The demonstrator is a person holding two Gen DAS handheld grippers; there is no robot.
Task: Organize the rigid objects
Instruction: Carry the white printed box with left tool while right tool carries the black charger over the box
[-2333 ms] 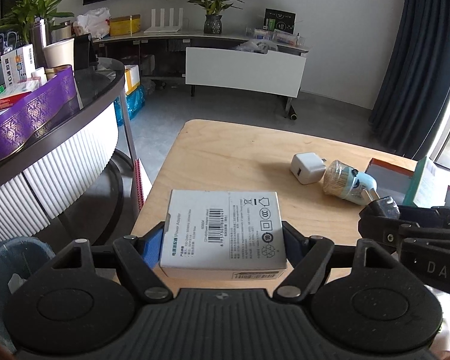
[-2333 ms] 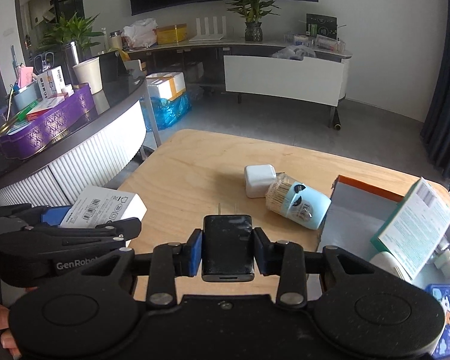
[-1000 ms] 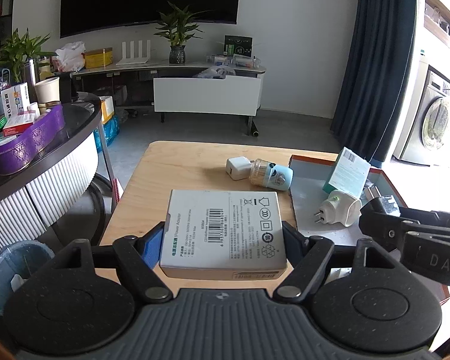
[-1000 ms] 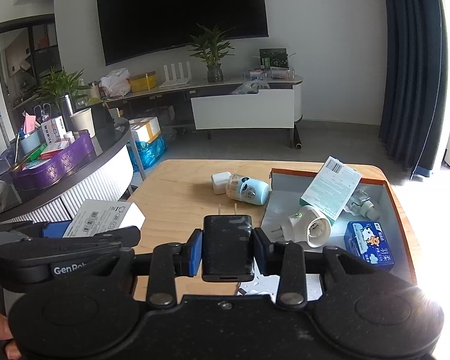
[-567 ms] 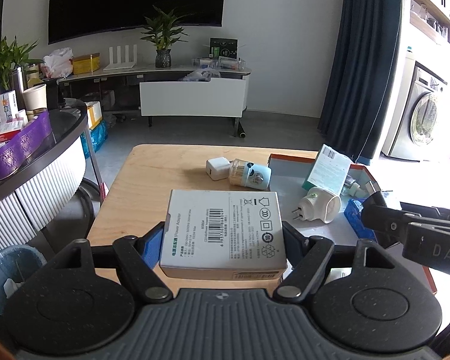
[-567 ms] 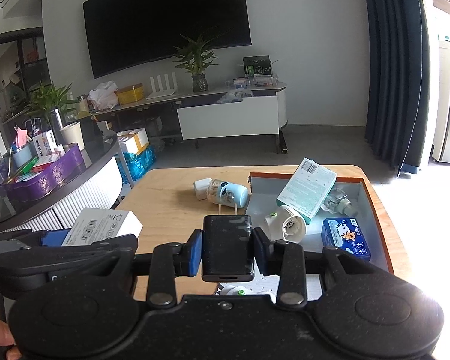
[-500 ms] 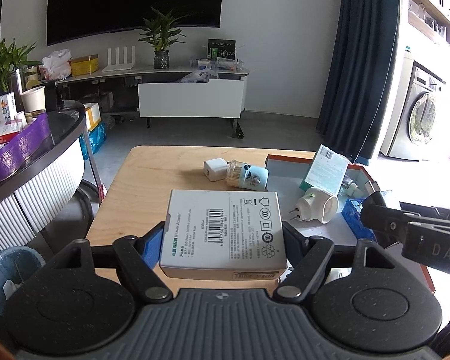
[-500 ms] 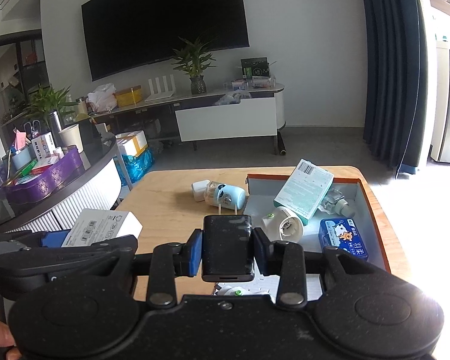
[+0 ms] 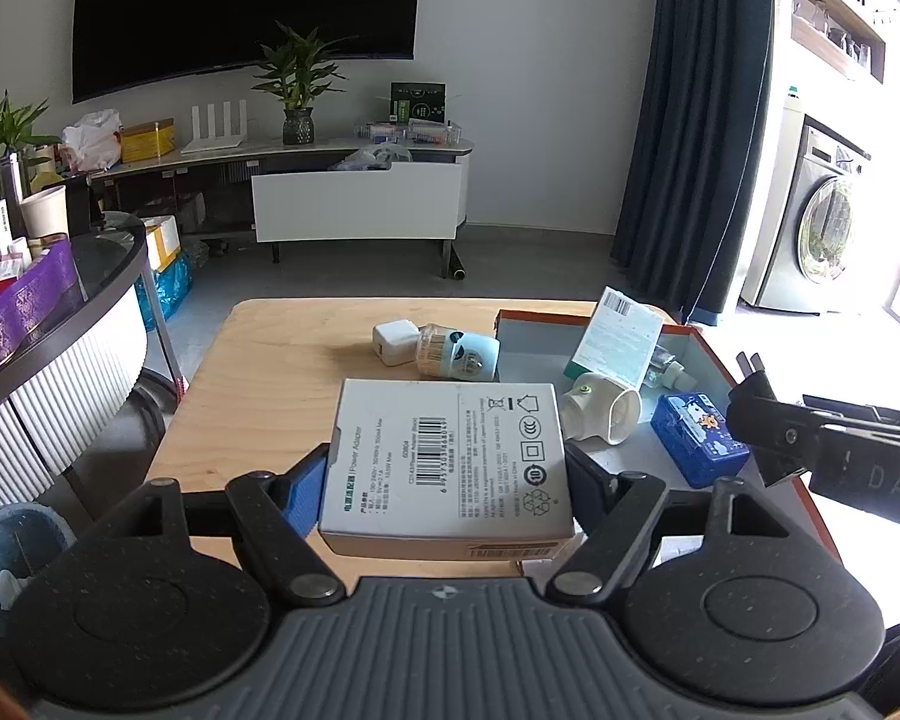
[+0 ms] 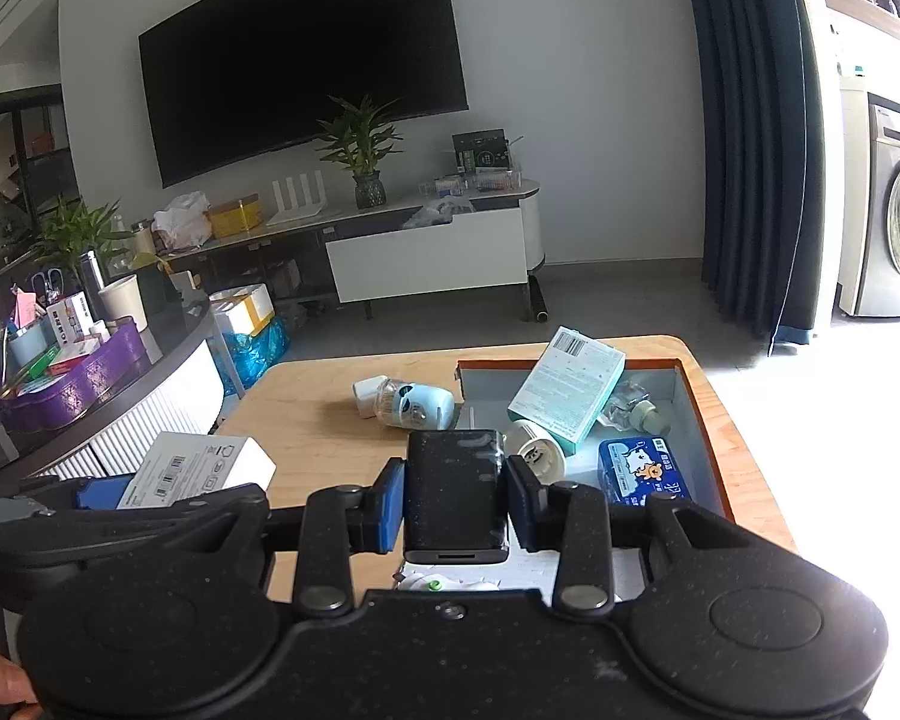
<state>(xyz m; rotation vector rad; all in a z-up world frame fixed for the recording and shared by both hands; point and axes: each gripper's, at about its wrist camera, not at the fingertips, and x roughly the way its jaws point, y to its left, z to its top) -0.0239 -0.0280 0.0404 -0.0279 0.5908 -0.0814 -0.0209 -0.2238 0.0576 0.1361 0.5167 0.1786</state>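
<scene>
My left gripper (image 9: 447,480) is shut on a white power-adapter box (image 9: 447,459), held flat above the near part of the wooden table (image 9: 282,372). My right gripper (image 10: 455,495) is shut on a black charger (image 10: 455,495), held over the near edge of the orange-rimmed tray (image 10: 699,402). In the left wrist view the right gripper (image 9: 768,426) shows at the right edge, the charger's prongs sticking up. The left gripper (image 10: 150,498) with its box shows at the left of the right wrist view.
The tray (image 9: 711,354) holds a teal-and-white box (image 9: 618,342), a white plug adapter (image 9: 600,414), a blue tin (image 9: 699,438) and a small bottle (image 10: 645,411). A white cube charger (image 9: 393,342) and a pale blue container (image 9: 456,357) lie beside the tray. A counter with a purple bin (image 9: 24,306) stands left.
Both grippers have drawn back from the table with their loads still clamped; the tray and table objects now look smaller and sit further left in both views.
</scene>
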